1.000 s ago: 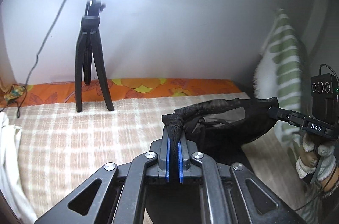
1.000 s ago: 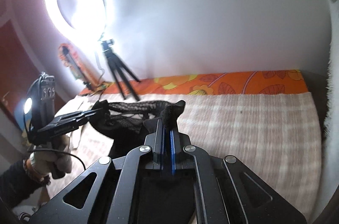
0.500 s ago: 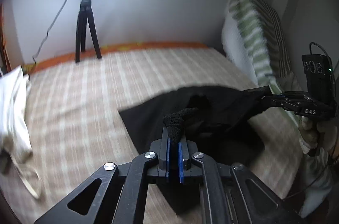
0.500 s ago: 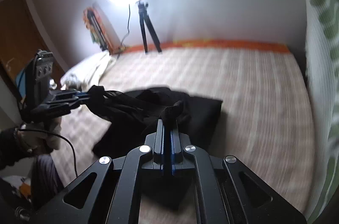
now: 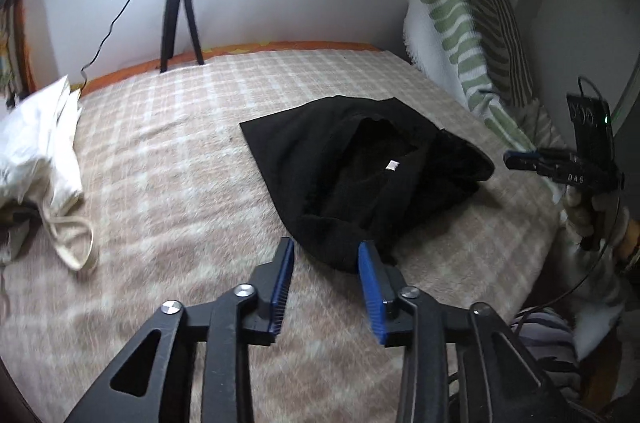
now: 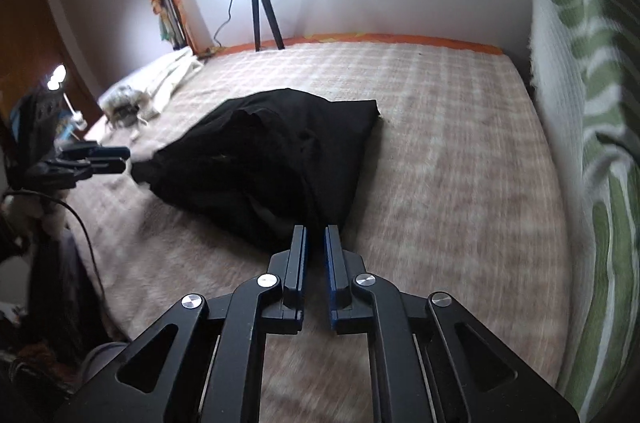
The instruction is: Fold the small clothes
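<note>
A black garment [image 5: 340, 159] lies crumpled on the checked bed blanket [image 5: 160, 163], with a small white label [image 5: 393, 165] showing inside it. My left gripper [image 5: 326, 251] hovers at its near edge. Its jaws are opening and stand well apart, with only the cloth's edge beyond the tips and nothing pinched. In the right wrist view the garment [image 6: 272, 151] reaches up to my right gripper [image 6: 316, 235]. Those jaws are opening by a narrow gap and no cloth is pressed between the pads. Each gripper shows in the other's view, the right gripper [image 5: 508, 157] and the left gripper [image 6: 126, 159], both just off the cloth's corners.
A ring light on a black tripod [image 5: 180, 3] stands at the far edge of the bed by the wall. A pale cloth bag [image 5: 36, 151] lies at the left. A green-striped pillow [image 5: 468, 27] leans along the right side.
Both grippers held the black garment up by pinched corners, then carried it back and down. It now lies on the bed, and both jaws have let go, the left much wider.
</note>
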